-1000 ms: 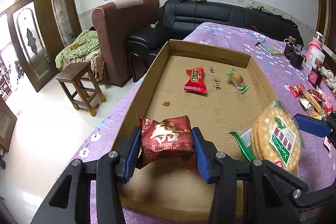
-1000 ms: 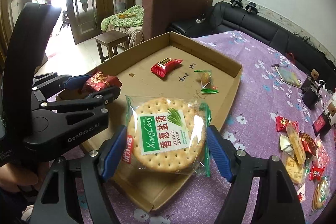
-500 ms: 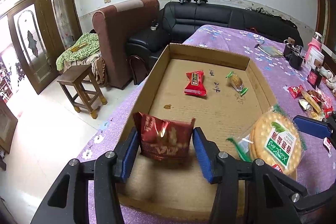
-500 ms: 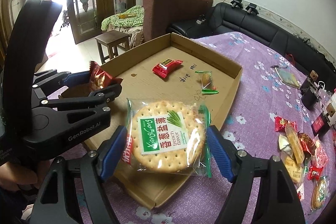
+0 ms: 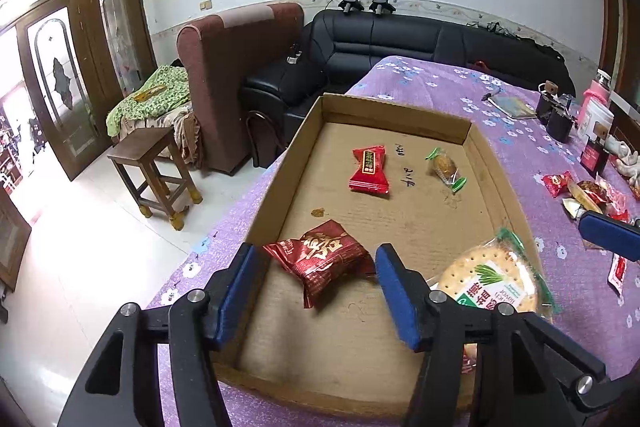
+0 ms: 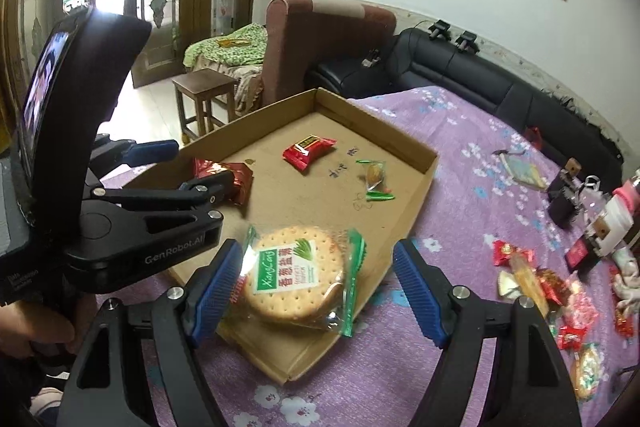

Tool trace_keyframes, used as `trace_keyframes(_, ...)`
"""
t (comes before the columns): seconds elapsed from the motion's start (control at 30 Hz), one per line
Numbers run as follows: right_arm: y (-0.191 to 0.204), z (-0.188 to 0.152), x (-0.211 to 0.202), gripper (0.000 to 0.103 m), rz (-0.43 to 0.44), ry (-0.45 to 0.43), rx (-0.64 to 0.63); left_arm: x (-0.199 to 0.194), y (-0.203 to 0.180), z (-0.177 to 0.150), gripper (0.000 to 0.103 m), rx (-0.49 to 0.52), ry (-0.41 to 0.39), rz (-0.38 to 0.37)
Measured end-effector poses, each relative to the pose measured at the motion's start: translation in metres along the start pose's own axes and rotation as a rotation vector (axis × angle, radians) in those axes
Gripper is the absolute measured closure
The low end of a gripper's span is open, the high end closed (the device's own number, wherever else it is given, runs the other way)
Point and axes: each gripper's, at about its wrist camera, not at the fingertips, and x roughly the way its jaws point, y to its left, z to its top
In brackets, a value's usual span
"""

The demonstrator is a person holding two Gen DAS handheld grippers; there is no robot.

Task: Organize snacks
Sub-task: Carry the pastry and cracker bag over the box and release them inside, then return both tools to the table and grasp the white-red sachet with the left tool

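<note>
opening over the cardboard tray (image 5: 476,147), the left gripper (image 5: 316,287) has its fingers clear of the dark red packet (image 5: 324,259) lying on the tray floor. the right gripper (image 6: 320,291) stands wide around the cracker pack (image 6: 296,275), seemingly perched on the tray's near edge; it could slide off onto the counter (image 6: 472,155). farther in lie a red candy (image 5: 370,169) and a green-ended sweet (image 5: 444,167).

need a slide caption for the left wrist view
Left gripper opening around a dark red snack lying in the cardboard tray.
</note>
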Motion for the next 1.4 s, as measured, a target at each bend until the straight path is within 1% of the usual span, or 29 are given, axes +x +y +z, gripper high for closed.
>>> trace_keyframes(0.17, 0.006, -0.002, -0.008, 0.026, -0.057, -0.02, -0.044, -0.005, -0.004, 0.001, 0.038, 0.005, -0.01, -0.003)
trace_keyframes(0.43, 0.006, -0.004, -0.022, 0.026, -0.087, -0.049, -0.065, -0.013, -0.008, 0.005, 0.037, 0.011, -0.027, -0.001)
trace_keyframes(0.53, 0.005, -0.004, -0.027, 0.026, -0.096, -0.061, -0.068, -0.017, -0.009, 0.005, 0.031, 0.01, -0.041, 0.002)
trace_keyframes(0.57, 0.006, -0.004, -0.029, 0.026, -0.102, -0.068, -0.071, -0.018, -0.01, 0.006, 0.031, 0.011, -0.047, 0.004)
trace_keyframes(0.73, 0.007, -0.005, -0.04, 0.024, -0.165, -0.115, -0.083, -0.024, -0.01, 0.008, 0.031, 0.004, -0.063, 0.003)
trace_keyframes(0.8, 0.005, -0.005, -0.043, 0.02, -0.175, -0.128, -0.076, -0.026, -0.01, 0.008, 0.031, 0.004, -0.068, 0.001)
trace_keyframes(0.9, -0.002, -0.004, -0.048, 0.02, -0.222, -0.155, -0.059, -0.028, -0.012, 0.009, 0.031, 0.006, -0.076, 0.008)
trace_keyframes(0.97, -0.009, -0.004, -0.051, 0.02, -0.246, -0.175, -0.033, -0.03, -0.014, 0.01, 0.031, 0.007, -0.081, 0.01)
trace_keyframes(1.07, -0.027, -0.006, -0.055, 0.02, -0.266, -0.181, 0.033, -0.034, -0.017, 0.01, 0.031, 0.008, -0.088, 0.002)
trace_keyframes(1.23, -0.065, -0.015, -0.054, 0.02, -0.295, -0.134, 0.141, -0.041, -0.03, 0.011, 0.031, 0.033, -0.096, -0.022)
trace_keyframes(1.4, -0.098, -0.035, -0.059, 0.02, -0.328, -0.093, 0.204, -0.052, -0.054, 0.013, 0.031, 0.072, -0.104, -0.066)
